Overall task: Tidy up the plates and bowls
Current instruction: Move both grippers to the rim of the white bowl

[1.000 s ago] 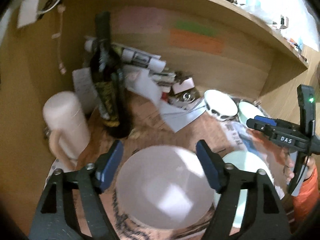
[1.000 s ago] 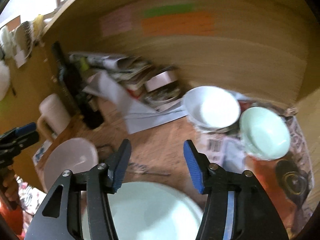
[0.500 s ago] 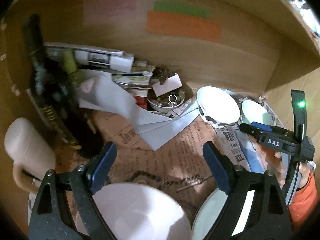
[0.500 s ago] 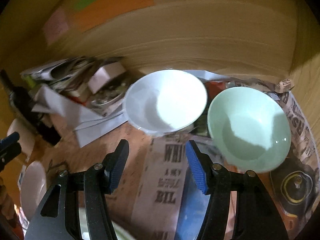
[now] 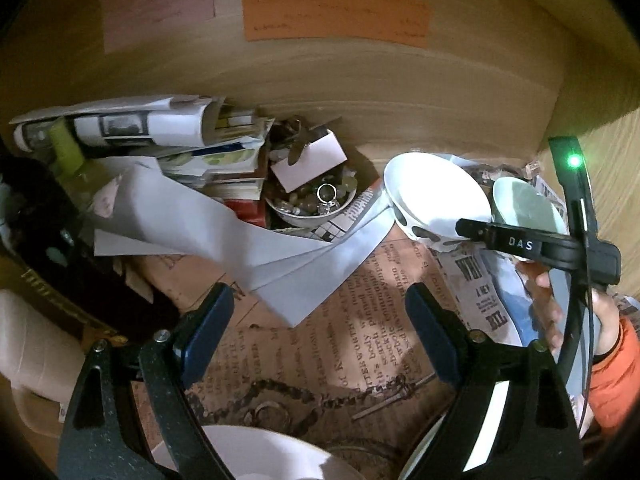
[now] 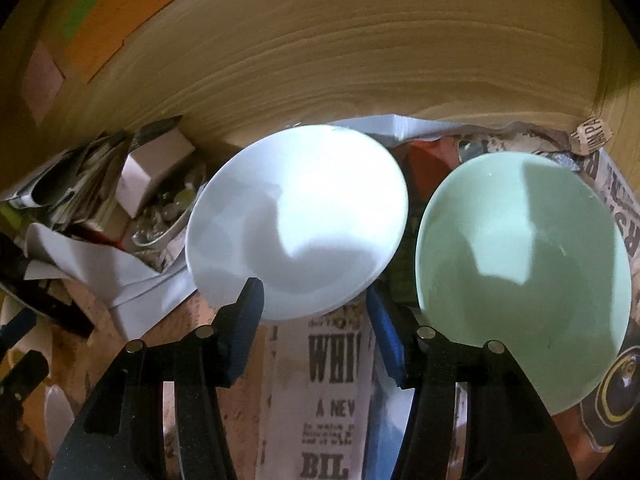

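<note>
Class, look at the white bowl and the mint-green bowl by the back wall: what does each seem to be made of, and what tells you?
White bowl: probably glazed ceramic; its smooth surface shows a bright sheen. Melamine is possible.
Mint-green bowl: likely glazed ceramic or opaque glass; it is glossy, evenly coloured, and carries a sharp-edged shadow.

Left tool (image 5: 320, 330) stands with its 2 blue-padded jaws spread wide and nothing between them, above the newsprint-covered bench (image 5: 360, 320). A pale bowl (image 5: 256, 456) and a pale green plate (image 5: 420, 460) show at the bottom edge. The right tool (image 5: 500, 236), held in a hand (image 5: 560, 320), reaches in from the right at the near rim of a white bowl (image 5: 436, 196), with a mint-green bowl (image 5: 524, 208) just beside it; whether it grips cannot be determined.
</note>
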`<state>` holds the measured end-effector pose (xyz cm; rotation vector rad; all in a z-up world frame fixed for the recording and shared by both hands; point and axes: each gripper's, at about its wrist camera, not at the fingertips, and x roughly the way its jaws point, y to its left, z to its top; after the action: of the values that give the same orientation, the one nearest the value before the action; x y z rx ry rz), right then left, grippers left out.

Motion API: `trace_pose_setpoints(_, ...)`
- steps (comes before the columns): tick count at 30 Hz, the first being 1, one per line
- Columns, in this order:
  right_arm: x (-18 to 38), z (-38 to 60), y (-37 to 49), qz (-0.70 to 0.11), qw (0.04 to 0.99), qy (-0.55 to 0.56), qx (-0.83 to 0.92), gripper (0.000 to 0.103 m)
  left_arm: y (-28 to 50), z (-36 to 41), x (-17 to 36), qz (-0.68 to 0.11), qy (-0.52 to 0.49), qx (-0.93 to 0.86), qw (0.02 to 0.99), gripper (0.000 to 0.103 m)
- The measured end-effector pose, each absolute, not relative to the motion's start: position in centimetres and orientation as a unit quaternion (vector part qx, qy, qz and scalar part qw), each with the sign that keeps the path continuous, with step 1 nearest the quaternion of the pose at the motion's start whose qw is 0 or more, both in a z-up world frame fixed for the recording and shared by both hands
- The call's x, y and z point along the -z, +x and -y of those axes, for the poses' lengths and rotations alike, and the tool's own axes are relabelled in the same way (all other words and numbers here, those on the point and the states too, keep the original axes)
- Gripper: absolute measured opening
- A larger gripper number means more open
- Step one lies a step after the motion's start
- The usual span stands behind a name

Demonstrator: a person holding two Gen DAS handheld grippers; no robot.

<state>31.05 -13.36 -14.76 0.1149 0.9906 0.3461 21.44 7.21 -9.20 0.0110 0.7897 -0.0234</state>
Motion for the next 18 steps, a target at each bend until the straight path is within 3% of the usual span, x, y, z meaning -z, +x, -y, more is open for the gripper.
trace_pose_setpoints(6,14.8,13.0,30.9,-0.477,0.863,0.052,-0.158,0.046,22.5,-7.3,9.8,-0.393,0.004,0.017,0.919,0.089)
trace_pose_setpoints(13,15.1,13.5,31.1,-0.473,0.864,0.062,-0.161,0.025,22.6,-7.4,9.8,-0.393,0.007,0.012,0.919,0.089)
trace_pose_setpoints(18,15.1,14.3,30.5,-0.487,0.849,0.081,-0.190,0.022,22.3,-7.4,9.5,-0.388,0.011,0.009,0.921,0.089)
